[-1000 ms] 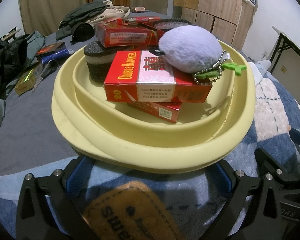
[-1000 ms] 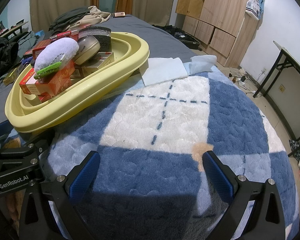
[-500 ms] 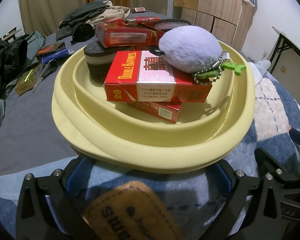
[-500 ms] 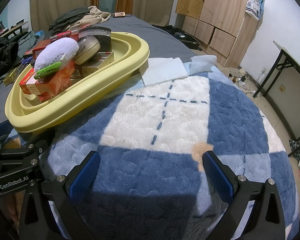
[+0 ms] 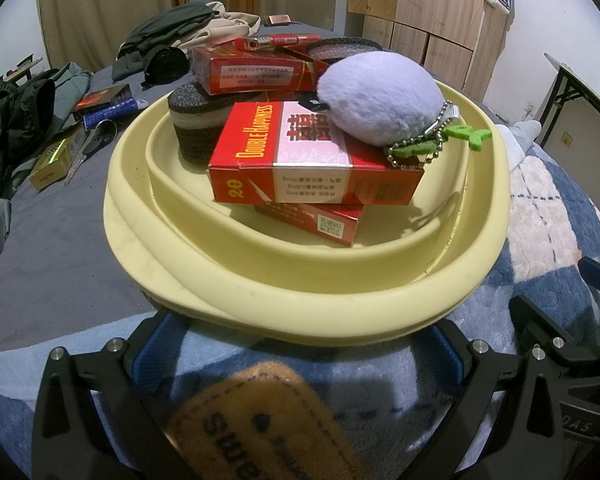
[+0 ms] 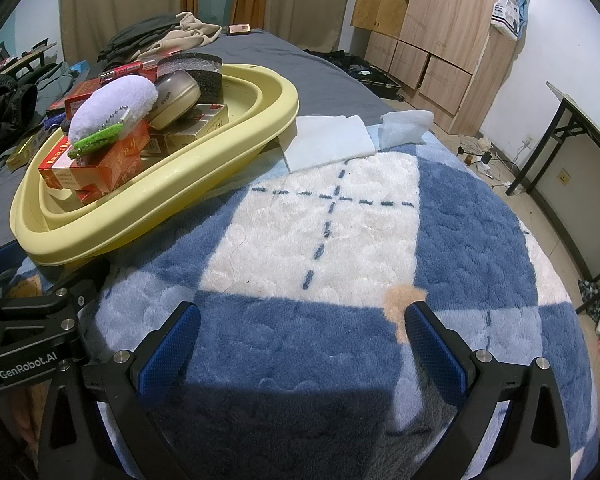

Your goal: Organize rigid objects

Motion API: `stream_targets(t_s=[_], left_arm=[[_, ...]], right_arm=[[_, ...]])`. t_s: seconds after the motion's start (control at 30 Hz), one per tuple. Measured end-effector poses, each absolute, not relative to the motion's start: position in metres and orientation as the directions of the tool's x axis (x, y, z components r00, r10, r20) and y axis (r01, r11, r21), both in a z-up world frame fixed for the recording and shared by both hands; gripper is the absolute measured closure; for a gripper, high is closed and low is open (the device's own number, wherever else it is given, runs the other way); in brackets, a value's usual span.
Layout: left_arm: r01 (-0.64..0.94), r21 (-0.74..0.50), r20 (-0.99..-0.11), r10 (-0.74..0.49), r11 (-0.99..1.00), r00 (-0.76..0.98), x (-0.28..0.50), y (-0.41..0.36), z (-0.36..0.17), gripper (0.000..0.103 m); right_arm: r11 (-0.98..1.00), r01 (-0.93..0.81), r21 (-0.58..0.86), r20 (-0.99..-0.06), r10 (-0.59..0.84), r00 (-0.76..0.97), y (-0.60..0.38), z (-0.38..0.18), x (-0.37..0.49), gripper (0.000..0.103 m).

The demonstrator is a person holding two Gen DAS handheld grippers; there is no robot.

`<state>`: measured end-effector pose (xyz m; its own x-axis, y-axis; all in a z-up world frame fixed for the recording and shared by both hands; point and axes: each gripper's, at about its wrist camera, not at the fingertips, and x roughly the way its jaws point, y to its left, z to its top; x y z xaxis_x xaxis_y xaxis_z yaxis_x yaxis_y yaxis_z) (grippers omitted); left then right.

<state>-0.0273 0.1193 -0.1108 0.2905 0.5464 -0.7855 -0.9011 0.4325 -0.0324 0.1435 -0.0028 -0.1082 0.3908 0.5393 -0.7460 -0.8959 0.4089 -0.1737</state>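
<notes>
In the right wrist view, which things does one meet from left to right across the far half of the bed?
Yellow plastic basin with the red cigarette boxes → flat white folded cloth → crumpled pale blue cloth.

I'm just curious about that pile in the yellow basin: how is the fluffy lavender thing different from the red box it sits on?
The lavender plush pouch is rounded and fuzzy; the red cigarette box is flat-sided and sharp-cornered. The pouch is plain, with a bead chain and green tag; the box carries printed lettering. The pouch rests on top; the box lies flat on another red box. Both sit inside the yellow basin.
</notes>
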Motion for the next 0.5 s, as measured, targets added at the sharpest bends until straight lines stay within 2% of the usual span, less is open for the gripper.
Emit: stream_targets(t_s=[0.5], left_arm=[[-0.901,-0.033,-0.785,0.546,0.433,0.291,-0.0271,0.1184,-0.111,0.0]], right_arm=[[0.409,-0.896,-0.174,-0.746,0.539,0.391,-0.0028,-0.1084,0.1447,0.0]])
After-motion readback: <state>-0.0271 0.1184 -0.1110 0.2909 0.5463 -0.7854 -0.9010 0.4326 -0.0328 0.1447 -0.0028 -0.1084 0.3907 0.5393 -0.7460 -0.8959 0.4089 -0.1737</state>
